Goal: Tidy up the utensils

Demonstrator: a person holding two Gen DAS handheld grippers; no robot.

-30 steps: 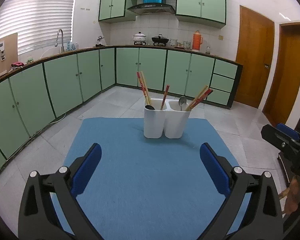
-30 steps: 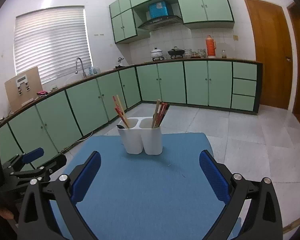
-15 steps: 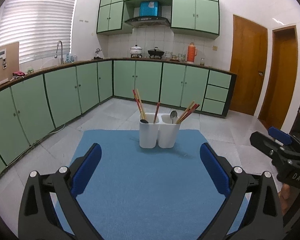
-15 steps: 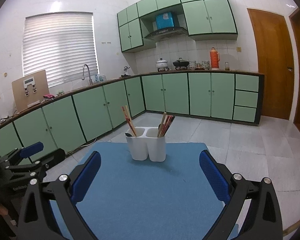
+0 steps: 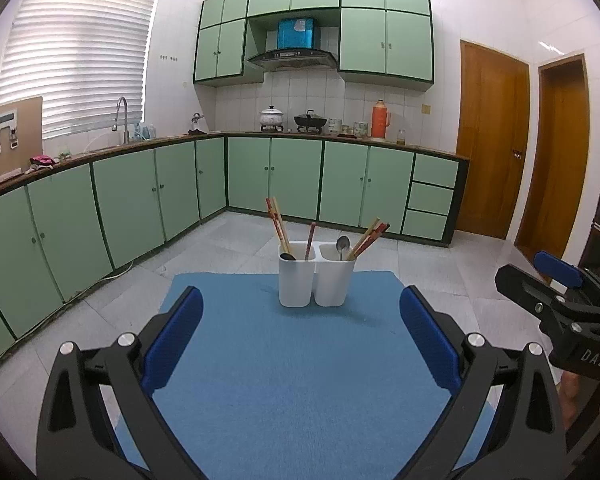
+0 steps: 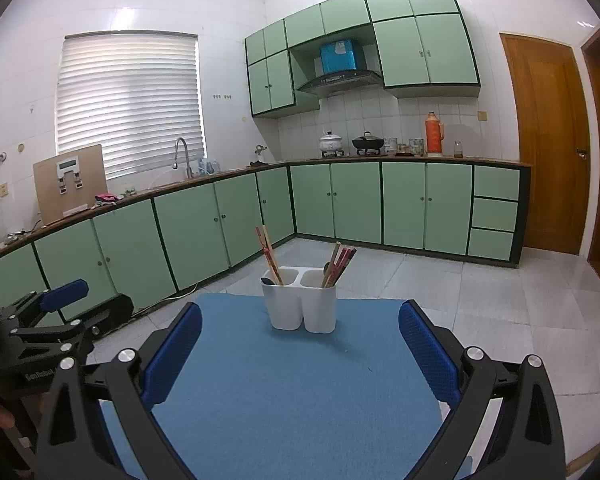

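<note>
A white two-compartment utensil holder (image 5: 317, 280) (image 6: 299, 305) stands at the far end of a blue mat (image 5: 292, 376) (image 6: 296, 384). Its left compartment holds red-and-tan chopsticks (image 5: 277, 222) and a dark spoon (image 5: 287, 257). A metal spoon (image 5: 343, 245) and more chopsticks (image 5: 370, 234) lean in the right compartment. My left gripper (image 5: 300, 336) is open and empty, well short of the holder. The right gripper (image 6: 300, 344) is also open and empty over the mat. Each gripper shows at the edge of the other's view.
Green base cabinets (image 5: 140, 204) run along the left and back walls, with a sink tap (image 5: 121, 112) and pots (image 5: 272, 117) on the counter. Wooden doors (image 5: 492, 140) stand at the right. Grey tiled floor (image 6: 500, 300) surrounds the mat.
Both grippers have pulled back and risen, so the holder looks smaller and farther away. Both stay open and empty.
</note>
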